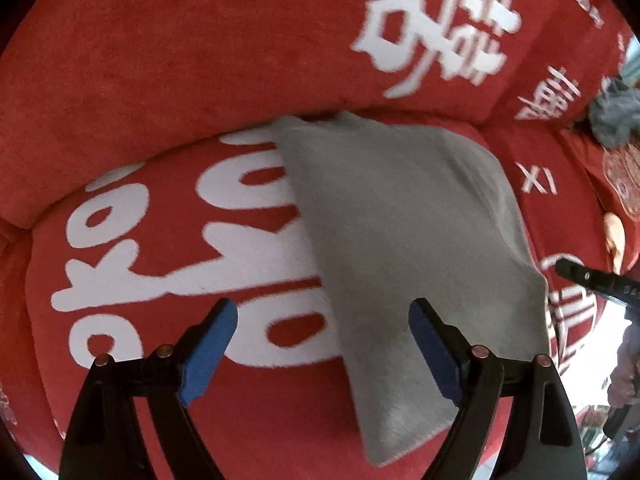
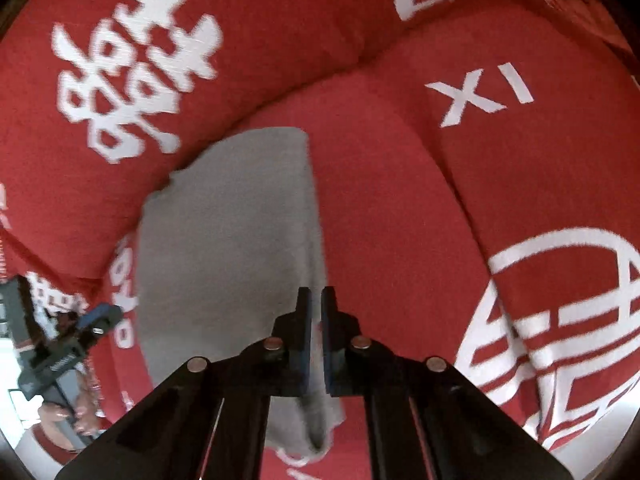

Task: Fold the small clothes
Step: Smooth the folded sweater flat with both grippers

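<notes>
Right wrist view: the right gripper has its blue-padded fingers drawn almost together, and the near edge of the grey cloth runs into the narrow gap between them. It appears to be pinching that edge, though the contact itself is partly hidden by the pads. The cloth lies on the seat of a red sofa cover printed with white characters, its far end reaching up to the crease where the seat meets the back cushion.

Left wrist view: the left gripper is spread wide and holds nothing. Its right pad is over the cloth; its left pad is over bare cover. The cloth lies mostly flat here and already looks doubled into a narrow panel.

Judgement: the pinch on one edge likely serves to lift or draw that edge for the next fold, while the open left gripper waits above the cloth's other long edge. A darker grey bundle sits well apart at the sofa's far right, possibly another item awaiting folding.
</notes>
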Available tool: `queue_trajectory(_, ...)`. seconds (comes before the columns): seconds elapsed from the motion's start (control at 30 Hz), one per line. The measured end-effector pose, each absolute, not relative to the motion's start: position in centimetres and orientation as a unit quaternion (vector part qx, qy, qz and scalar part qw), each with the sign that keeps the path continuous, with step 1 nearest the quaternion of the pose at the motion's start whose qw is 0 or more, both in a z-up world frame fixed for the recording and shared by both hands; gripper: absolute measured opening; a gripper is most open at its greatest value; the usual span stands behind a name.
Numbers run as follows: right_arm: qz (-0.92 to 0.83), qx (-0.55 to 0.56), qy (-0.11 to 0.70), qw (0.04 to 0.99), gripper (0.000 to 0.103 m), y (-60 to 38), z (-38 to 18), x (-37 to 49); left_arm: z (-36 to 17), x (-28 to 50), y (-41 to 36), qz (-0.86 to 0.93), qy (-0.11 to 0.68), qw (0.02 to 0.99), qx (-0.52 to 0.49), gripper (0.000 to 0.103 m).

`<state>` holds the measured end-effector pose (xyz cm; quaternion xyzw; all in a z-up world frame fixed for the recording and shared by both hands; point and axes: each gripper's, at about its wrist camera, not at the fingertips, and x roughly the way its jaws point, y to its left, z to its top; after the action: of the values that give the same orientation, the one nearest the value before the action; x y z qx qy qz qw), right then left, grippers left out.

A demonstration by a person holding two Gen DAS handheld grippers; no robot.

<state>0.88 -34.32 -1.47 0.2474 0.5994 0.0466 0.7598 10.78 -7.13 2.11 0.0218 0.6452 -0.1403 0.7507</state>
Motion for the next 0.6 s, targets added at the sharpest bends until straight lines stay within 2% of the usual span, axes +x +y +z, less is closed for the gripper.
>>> queue_trajectory(0.2, 0.070, 0.186, 0.621, 0.758, 0.005, -30.2, -2.4, 0.9, -1.4, 8.8, -7.9, -0.135, 0.675, 0.725, 0.025, 0.088)
queue_trajectory(0.3, 0.056, 0.173, 0.640, 0.746, 0.000, -30.2, -5.6, 0.5, -1.6, 8.3, -7.6, -0.134, 0.678, 0.723, 0.018, 0.089)
queue_trajectory(0.43, 0.058, 0.175, 0.633, 0.752, 0.000, -30.8, -5.3, -0.4, -1.5, 8.3, -7.6, -0.137, 0.684, 0.716, 0.023, 0.089)
queue_trajectory(0.53, 0.011, 0.162, 0.664, 0.730, 0.000, -31.6, -5.5, -1.1, -1.3, 8.5, -7.6, -0.129, 0.688, 0.714, 0.024, 0.089)
queue_trajectory(0.6, -0.016, 0.186, 0.689, 0.700, 0.006, -33.2, -6.2, -1.9, -0.9, 8.5, -7.7, -0.124, 0.689, 0.714, 0.022, 0.088)
